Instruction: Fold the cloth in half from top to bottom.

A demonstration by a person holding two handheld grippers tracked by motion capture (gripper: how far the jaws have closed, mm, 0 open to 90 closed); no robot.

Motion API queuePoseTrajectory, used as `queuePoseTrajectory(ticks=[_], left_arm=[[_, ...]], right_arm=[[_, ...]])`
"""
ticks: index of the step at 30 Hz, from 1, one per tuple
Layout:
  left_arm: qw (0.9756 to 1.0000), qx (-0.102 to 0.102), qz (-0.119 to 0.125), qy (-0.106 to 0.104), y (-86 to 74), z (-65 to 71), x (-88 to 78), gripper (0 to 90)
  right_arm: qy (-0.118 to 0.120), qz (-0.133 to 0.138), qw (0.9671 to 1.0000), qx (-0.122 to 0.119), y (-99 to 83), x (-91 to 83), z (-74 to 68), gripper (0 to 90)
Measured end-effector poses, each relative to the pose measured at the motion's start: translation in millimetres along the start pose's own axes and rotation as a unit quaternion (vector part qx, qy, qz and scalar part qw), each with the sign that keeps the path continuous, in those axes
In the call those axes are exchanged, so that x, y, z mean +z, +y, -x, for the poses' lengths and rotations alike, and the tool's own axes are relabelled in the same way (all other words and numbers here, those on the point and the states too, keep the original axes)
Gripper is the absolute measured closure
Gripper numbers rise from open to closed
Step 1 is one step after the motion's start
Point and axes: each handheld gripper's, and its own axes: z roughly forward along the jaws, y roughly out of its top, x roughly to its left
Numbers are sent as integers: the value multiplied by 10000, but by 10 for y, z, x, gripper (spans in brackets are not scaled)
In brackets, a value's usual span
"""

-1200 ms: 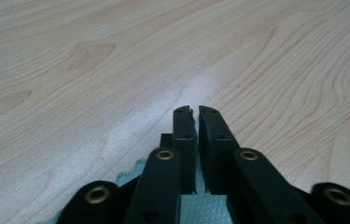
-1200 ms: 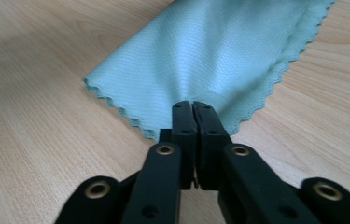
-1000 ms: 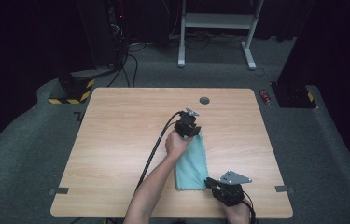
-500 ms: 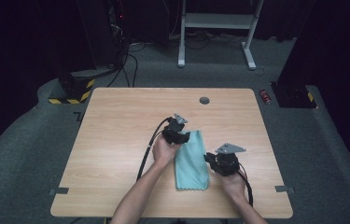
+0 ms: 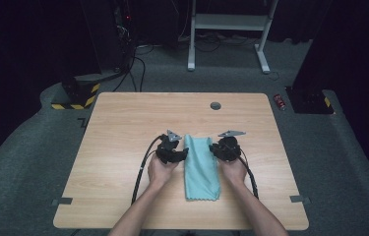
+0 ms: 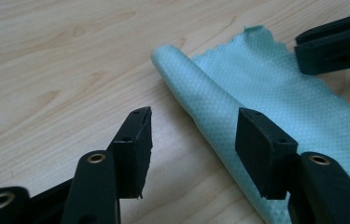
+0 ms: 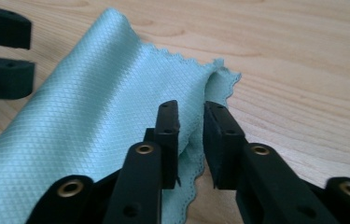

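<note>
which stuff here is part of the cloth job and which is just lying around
In the job:
- teal cloth, folded into a long strip on the table
- left gripper, jaws just opened, at the cloth's folded edge
- right gripper, jaws closing around the cloth's scalloped edge

Lying about:
- small red thing on the floor beside the table
- yellow and black striped block
- white metal frame

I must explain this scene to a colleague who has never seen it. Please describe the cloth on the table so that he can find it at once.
On the light wooden table, look near the front edge, between the person's two black grippers. There lies the cloth, folded into a long narrow strip. It is the table's one soft, pale turquoise thing, with a fine diamond weave and zigzag edges.
</note>
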Motion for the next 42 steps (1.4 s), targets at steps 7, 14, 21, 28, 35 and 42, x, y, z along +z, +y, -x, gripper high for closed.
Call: queuePoseTrajectory(ticks=[7, 14, 21, 28, 35, 42], left_arm=[[9998, 127, -128, 27, -79, 67, 23, 457], [9997, 160, -191, 42, -123, 96, 3, 461], [9978, 593, -164, -260, -207, 361, -122, 446], [9969, 665, -357, -209, -389, 363, -170, 446], [9970, 668, -327, -218, -439, 400, -290, 447], [9932, 950, -310, -603, -526, 684, -405, 432]], right_arm=[[-229, 29, 9994, -243, 89, 17, -11, 900], [-285, -108, 9995, -125, 44, 64, 85, 803], [-272, 147, 9988, -376, -63, -141, -31, 729], [68, 49, 9963, -854, -517, -475, -192, 670], [262, -70, 9920, -1234, -916, -785, -329, 631], [342, -30, 9906, -1328, -1067, -874, -345, 602]])
